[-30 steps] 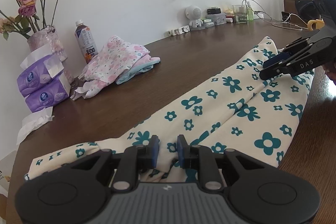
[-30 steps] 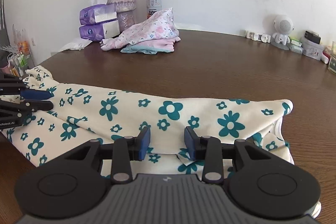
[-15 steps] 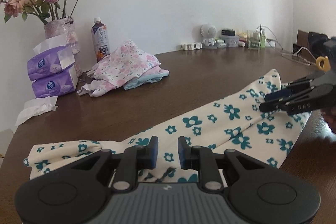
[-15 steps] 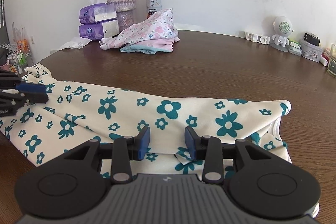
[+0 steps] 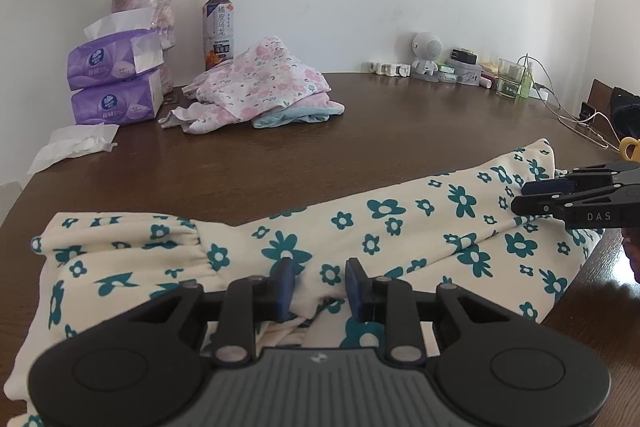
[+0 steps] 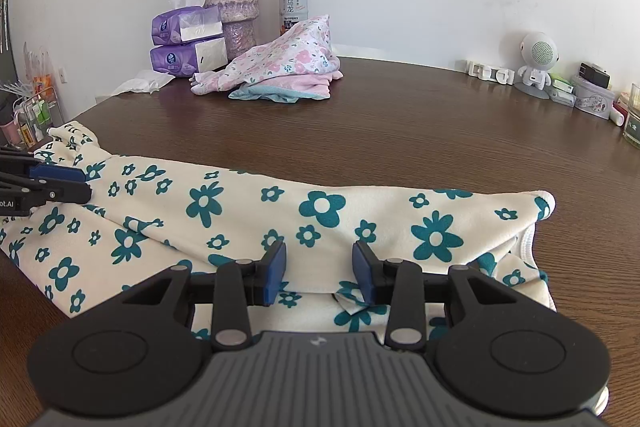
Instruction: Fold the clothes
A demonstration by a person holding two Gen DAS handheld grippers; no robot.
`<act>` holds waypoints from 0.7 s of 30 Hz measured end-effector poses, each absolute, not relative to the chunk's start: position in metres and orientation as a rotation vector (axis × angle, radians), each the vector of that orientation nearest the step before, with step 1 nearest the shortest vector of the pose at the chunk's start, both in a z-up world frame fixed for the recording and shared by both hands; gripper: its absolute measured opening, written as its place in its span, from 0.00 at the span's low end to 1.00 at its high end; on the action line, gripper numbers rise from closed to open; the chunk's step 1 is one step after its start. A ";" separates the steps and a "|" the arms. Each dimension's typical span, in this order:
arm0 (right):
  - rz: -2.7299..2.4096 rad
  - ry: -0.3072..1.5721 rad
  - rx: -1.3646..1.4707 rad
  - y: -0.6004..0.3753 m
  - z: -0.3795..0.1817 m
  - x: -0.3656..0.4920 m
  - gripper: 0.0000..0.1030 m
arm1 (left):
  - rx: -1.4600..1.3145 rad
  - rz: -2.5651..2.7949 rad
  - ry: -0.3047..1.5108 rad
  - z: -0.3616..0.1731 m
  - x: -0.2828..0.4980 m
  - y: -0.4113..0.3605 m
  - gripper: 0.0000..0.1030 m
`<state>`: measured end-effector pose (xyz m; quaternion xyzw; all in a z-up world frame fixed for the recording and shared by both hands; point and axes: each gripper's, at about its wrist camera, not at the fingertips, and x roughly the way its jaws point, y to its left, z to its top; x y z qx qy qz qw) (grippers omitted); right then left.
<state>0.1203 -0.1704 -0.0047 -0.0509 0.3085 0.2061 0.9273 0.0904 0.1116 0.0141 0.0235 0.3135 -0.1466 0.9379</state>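
A cream garment with teal flowers (image 5: 400, 227) lies stretched along the near edge of the dark wooden table (image 5: 360, 147), its gathered elastic end at the left in the left wrist view. My left gripper (image 5: 318, 285) hovers low over that end, its blue pads apart and slightly widened, with loose cloth under the gap and nothing pinched. My right gripper (image 6: 319, 269) is over the other end of the garment (image 6: 240, 211), pads apart, a soft fold lying below them. Each gripper shows in the other's view: the right gripper (image 5: 520, 195) and the left gripper (image 6: 86, 183).
At the back left stands a pile of pink floral clothes (image 5: 260, 87), two purple tissue packs (image 5: 112, 83), a vase of roses (image 5: 148, 7) and a drink bottle (image 5: 218, 27). A small white figure (image 5: 426, 59), a glass (image 5: 508, 77) and cables (image 5: 568, 115) line the back right.
The left wrist view has rolled from tilted to level, and the left pads stand a little wider apart. The right gripper and the garment's right end have kept still.
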 end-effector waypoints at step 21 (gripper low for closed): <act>0.426 0.632 -0.104 -0.171 -0.005 0.121 0.38 | -0.014 -0.311 0.631 0.013 0.090 0.120 0.25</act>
